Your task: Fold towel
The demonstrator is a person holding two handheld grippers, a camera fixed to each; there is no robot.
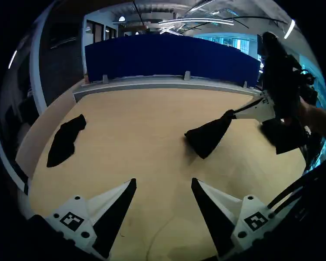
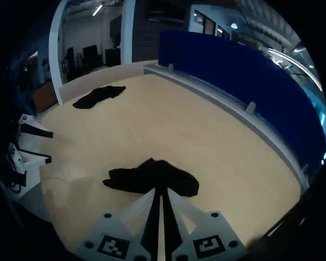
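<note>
The right claw point(image 2: 161, 190) pinches one end of the towel point(image 1: 207, 135), which trails onto the counter point(image 1: 141, 122). The left claw point(image 1: 163, 185), spread, should take the adjacent corner before the fold begins.

A small black fabric towel point(image 1: 208, 135) lies crumpled on the pale wooden table point(image 1: 141, 126), right of its middle. One corner is drawn up into a peak and pinched between the closed fingers of the right gripper point(image 2: 161, 191), while the rest spreads in a rumpled, roughly triangular heap touching the tabletop. A second black fabric towel point(image 1: 65, 140) lies bunched into a long, narrow strip just inside the table's left edge, toward the far left corner, well apart from the first.
</note>
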